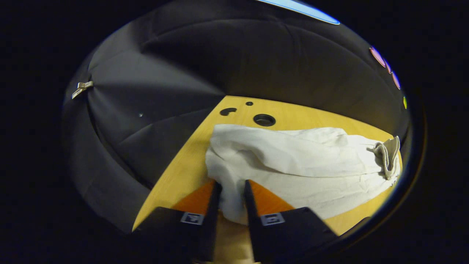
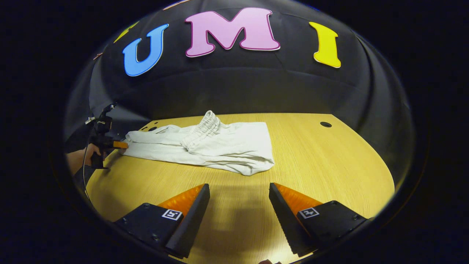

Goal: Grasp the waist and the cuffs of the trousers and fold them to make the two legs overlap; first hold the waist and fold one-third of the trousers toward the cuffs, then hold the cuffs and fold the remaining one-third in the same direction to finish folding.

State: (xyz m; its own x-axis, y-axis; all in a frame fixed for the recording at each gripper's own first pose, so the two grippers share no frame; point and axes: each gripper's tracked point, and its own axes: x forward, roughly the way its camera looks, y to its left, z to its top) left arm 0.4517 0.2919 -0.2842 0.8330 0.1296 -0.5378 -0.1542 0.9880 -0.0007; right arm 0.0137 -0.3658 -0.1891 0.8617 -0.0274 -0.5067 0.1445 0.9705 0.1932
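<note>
So my left gripper (image 1: 232,198) pinches the cuffs of the cream cotton trousers (image 2: 205,146) (waist third looks folded); right gripper (image 2: 239,205) spread, idle; next, carry the cuffs over.

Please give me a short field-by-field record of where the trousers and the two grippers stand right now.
trousers: pale, lying partly folded on the table, waistband doubled back on top
table: wooden, with round holes near its far edge
left gripper: fingers pressed on the cloth at one end of the trousers
right gripper: open, above bare table, apart from the trousers
hand: holds the left gripper at the trousers' far end
</note>
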